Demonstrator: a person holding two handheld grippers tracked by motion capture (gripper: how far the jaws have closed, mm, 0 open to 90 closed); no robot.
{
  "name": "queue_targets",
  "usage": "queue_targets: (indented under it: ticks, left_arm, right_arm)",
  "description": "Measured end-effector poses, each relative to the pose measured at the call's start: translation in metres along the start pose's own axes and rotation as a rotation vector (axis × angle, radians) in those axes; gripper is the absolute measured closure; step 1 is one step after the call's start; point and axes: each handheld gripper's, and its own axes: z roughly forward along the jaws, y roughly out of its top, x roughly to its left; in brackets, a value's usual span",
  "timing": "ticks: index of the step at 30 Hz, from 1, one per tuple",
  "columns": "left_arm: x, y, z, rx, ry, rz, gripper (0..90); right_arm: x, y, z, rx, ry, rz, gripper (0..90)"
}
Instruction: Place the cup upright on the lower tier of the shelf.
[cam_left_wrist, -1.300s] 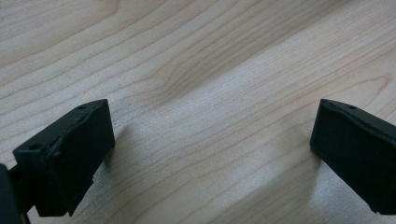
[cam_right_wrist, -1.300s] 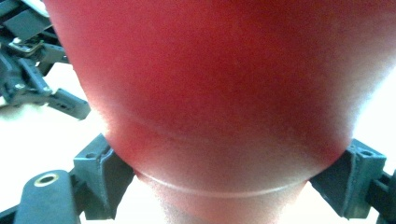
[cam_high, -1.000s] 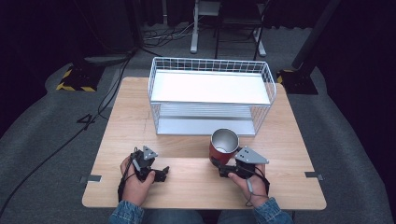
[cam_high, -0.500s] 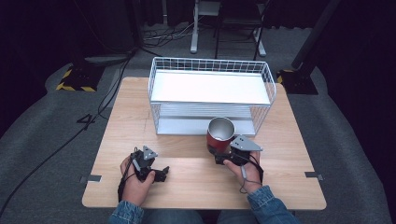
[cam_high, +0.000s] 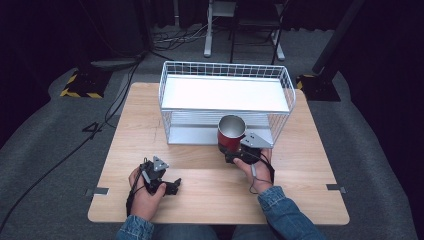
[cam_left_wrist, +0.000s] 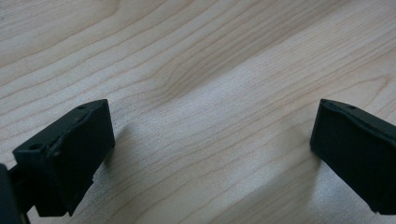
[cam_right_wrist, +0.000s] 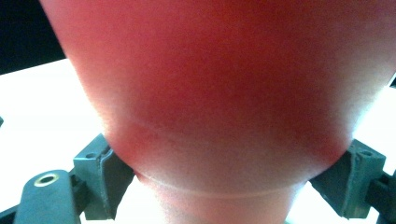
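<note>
A pale wooden table (cam_high: 300, 165) with visible grain stands on grey carpet in a dark room. At the left, a person's left hand (cam_high: 145, 192) rests on the near part of the tabletop and holds the left gripper (cam_high: 165, 184), a black two-jaw tool with a grey three-cornered plate on top. In the left gripper view its jaws stand wide apart and empty just over the bare wood, so it seems to be parked out of the way. Toward the middle, at the far side of the table, sits a white wire rack (cam_high: 170, 95) with a flat white upper shelf and a lower shelf open to the front. Right of centre, just in front of that rack, the right gripper (cam_high: 235, 150) is clenched on a red metal cup (cam_high: 231, 134), holding it upright and seemingly raised off the table. The cup has a smooth matte red wall and a silvery inside, and narrows toward its base. In the right gripper view the jaws press on either side of this lower part, probably because the narrower section fits between them.
</note>
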Motion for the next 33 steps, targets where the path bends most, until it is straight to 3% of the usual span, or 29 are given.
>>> queue_targets:
  ticks: [8, 24, 33]
  left_arm:
    - [0.0, 0.0, 0.0, -0.001, 0.0, 0.002, 0.1]
    - [0.0, 0.0, 0.0, 0.0, 0.0, 0.002, 0.1]
    - [0.0, 0.0, 0.0, -0.001, 0.0, -0.001, 0.1]
  right_arm:
    - [-0.005, 0.005, 0.016, -0.008, -0.02, -0.016, 16.6]
    - [-0.019, 0.011, 0.05, -0.015, -0.068, 0.018, 16.5]
    - [-0.025, 0.003, 0.065, 0.01, -0.085, 0.052, 16.3]
